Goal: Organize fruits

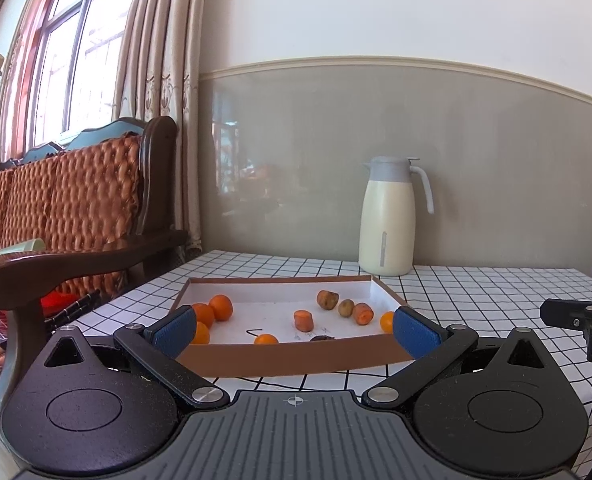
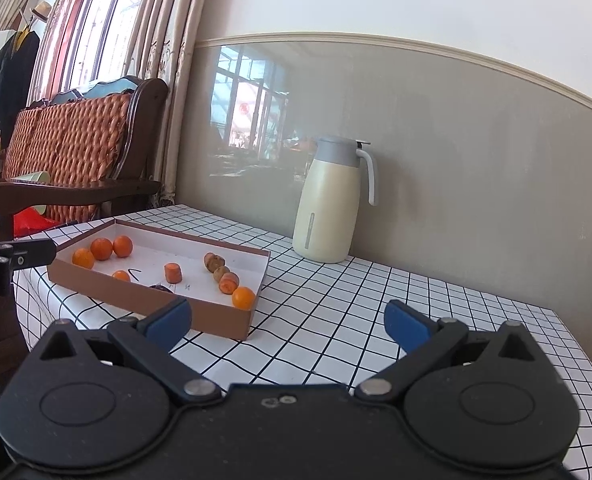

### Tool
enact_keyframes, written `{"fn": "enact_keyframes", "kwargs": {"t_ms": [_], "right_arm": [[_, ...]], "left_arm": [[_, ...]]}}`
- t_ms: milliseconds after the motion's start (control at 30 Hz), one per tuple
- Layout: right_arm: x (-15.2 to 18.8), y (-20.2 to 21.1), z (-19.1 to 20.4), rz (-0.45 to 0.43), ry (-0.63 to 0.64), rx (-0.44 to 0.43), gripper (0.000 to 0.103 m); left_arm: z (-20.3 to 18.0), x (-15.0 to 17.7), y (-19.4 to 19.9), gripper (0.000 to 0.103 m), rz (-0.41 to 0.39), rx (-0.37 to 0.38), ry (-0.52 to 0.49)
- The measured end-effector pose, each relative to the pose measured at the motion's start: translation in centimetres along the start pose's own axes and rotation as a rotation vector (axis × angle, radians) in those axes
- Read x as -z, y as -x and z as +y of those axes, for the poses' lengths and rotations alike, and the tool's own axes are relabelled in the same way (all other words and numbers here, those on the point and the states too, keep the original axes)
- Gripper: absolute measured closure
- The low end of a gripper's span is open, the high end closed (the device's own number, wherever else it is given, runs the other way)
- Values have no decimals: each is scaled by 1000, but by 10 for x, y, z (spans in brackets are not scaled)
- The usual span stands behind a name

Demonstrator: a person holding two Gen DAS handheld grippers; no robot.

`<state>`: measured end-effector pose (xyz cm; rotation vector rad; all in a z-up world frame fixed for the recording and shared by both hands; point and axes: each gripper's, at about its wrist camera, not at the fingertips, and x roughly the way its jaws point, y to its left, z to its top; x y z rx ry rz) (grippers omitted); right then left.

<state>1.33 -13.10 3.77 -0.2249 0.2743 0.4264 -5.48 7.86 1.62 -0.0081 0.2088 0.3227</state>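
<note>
A shallow brown cardboard tray (image 1: pixel 296 356) with a white floor sits on the checked table; it also shows in the right wrist view (image 2: pixel 143 294). It holds several oranges, with a cluster at its left (image 1: pixel 220 307) (image 2: pixel 101 249) and one at the right corner (image 1: pixel 387 321) (image 2: pixel 243 298). Two carrot pieces (image 1: pixel 304 320) (image 1: pixel 362 313) and brownish kiwis (image 1: pixel 327 299) (image 2: pixel 214 262) lie in the middle. My left gripper (image 1: pixel 293 330) is open and empty just before the tray's near wall. My right gripper (image 2: pixel 285 322) is open and empty over bare tablecloth, right of the tray.
A cream thermos jug (image 1: pixel 388 218) (image 2: pixel 330 204) stands at the back against the wall. A wooden sofa with woven cushions (image 1: pixel 75 208) stands left of the table. The table's right edge (image 2: pixel 576 344) is close. The right gripper's side shows at the left wrist view's right edge (image 1: pixel 576 320).
</note>
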Motion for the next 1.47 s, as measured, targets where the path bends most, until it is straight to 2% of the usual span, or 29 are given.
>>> {"fn": "enact_keyframes", "kwargs": {"t_ms": [1000,1167,1467], "right_arm": [[1,-2,-4,8,-26,-2,6],[1,-2,-4,8,-25,-2,6],[1,-3,-4,9,-26,-3,6]], "left_arm": [[-1,1,-1,0,-6,5,-7],[2,0,0,0,-16,-35,15],[3,1,-1,0,-12,-35,16]]}}
